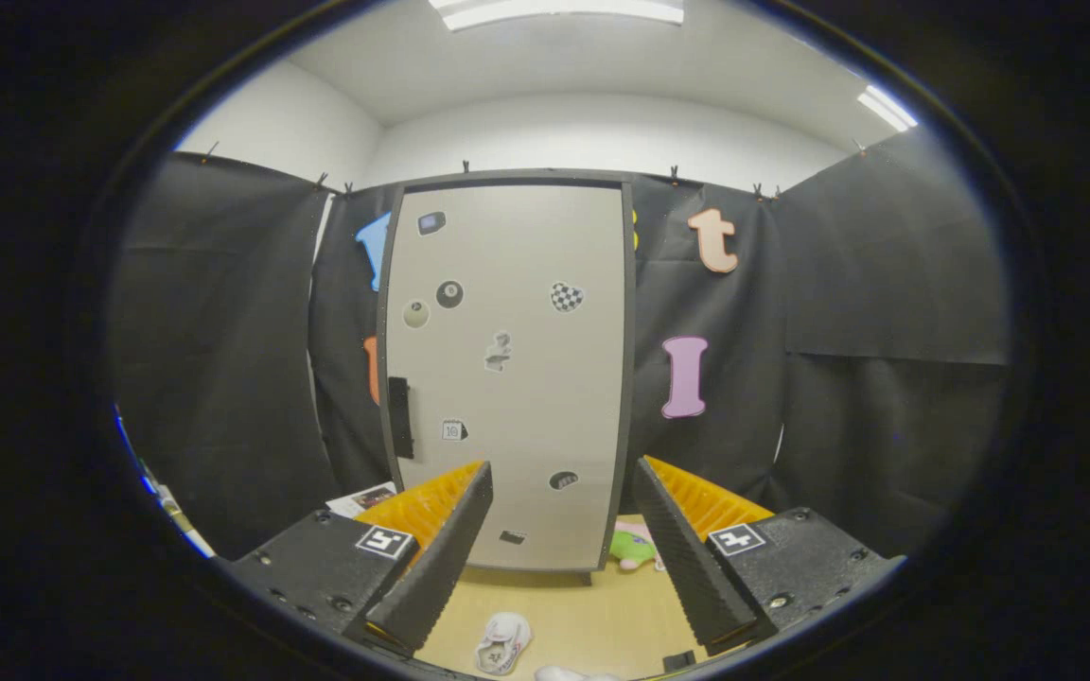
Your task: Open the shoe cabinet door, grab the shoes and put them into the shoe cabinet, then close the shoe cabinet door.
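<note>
Ahead of me the shoe cabinet [507, 378] stands upright on the wooden table [592, 615], backed by the black cloth wall of the booth. Its pale door [526, 397] is closed, framed by a dark edge, and dotted with small stickers. A dark handle [399, 417] runs vertically along the door's left edge, about halfway up. My tongs [559, 567] are spread wide and hold nothing; the cabinet's lower part shows in the gap between the two fingers, well beyond them. Below, on the table and between the fingers, lies a small white shoe [503, 642], close to my left finger and on the near side of the cabinet. A second pale shape [569, 674] sits at the very near edge of the table, too cut off for me to identify. By the cabinet's bottom right corner, just inside my right finger, rests a green and pink soft item [635, 547]. Some printed paper [362, 498] lies left of the cabinet base, behind my left finger.
</note>
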Available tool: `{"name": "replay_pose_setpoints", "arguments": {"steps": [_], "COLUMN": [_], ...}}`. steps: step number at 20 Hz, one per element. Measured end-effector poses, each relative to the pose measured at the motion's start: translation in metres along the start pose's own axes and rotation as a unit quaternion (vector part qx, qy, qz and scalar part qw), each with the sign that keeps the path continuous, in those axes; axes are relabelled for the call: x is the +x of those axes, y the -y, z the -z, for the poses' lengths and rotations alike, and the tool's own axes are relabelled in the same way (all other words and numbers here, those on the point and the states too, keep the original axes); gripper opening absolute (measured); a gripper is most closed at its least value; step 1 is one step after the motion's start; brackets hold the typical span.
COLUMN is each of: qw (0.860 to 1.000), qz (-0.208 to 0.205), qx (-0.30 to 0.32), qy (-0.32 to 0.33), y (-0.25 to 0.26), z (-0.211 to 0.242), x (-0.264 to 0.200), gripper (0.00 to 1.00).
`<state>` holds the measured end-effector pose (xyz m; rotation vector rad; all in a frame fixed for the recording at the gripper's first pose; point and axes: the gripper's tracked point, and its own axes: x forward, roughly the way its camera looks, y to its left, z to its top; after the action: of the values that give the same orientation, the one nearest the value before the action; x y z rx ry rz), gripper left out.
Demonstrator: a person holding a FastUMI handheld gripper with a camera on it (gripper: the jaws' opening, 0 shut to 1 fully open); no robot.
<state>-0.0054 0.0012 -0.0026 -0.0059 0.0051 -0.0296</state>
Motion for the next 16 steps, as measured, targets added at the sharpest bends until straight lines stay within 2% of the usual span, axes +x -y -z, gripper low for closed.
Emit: {"name": "replay_pose_setpoints", "arguments": {"steps": [9, 16], "qw": [1.000, 1.000], "qz": [0.005, 0.003], "qx": [-0.005, 0.004], "qy": [0.000, 0.004], "y": [-0.003, -0.033], "z": [0.002, 0.007], "x": [0.001, 0.030], "gripper": [0.98, 0.98]}}
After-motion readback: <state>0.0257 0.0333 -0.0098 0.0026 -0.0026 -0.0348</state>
